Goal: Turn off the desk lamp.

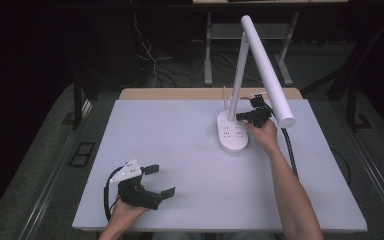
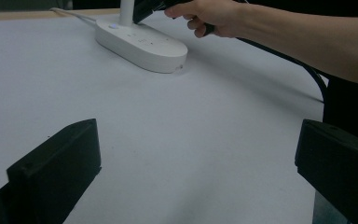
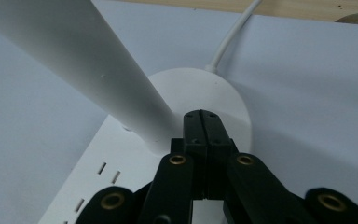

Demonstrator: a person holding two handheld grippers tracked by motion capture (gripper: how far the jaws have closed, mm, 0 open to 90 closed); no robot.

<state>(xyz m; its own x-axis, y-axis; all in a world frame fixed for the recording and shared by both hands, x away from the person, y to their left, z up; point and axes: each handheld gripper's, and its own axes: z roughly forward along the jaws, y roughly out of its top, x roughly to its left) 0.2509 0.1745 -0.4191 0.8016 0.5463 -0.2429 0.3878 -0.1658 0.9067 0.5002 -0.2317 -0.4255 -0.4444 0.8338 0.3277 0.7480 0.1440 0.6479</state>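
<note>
Clearly the work in hand concerns the white desk lamp with an oval socket base (image 1: pixel 232 132), which stands on the pale grey table top (image 1: pixel 180 150) toward its far edge, right of the middle. The lamp's slim white post (image 1: pixel 238 80) rises from the far end of the base, and the long white tube head (image 1: pixel 267 70) slopes from high at the back down toward the right edge of the table. The base's long axis runs roughly from the near edge to the far edge.

The right gripper (image 1: pixel 245 116) is at the foot of the post, just over the far end of the base. In the right gripper view its black jaws are pressed together with nothing between them, and their joined tip (image 3: pixel 200 122) lies just beside the post (image 3: pixel 98 70), over the rounded end of the base (image 3: pixel 214 93) from which a white cord (image 3: pixel 233 32) leads away. Whether the tip touches the base cannot be told. The coming move, judged from this, is probably a press on a control by the post, so the closed tip needs only to go down.

The left gripper (image 1: pixel 157 182) rests near the near left corner, jaws spread wide and empty, well apart from the lamp, which lies ahead of it (image 2: pixel 140 42).
</note>
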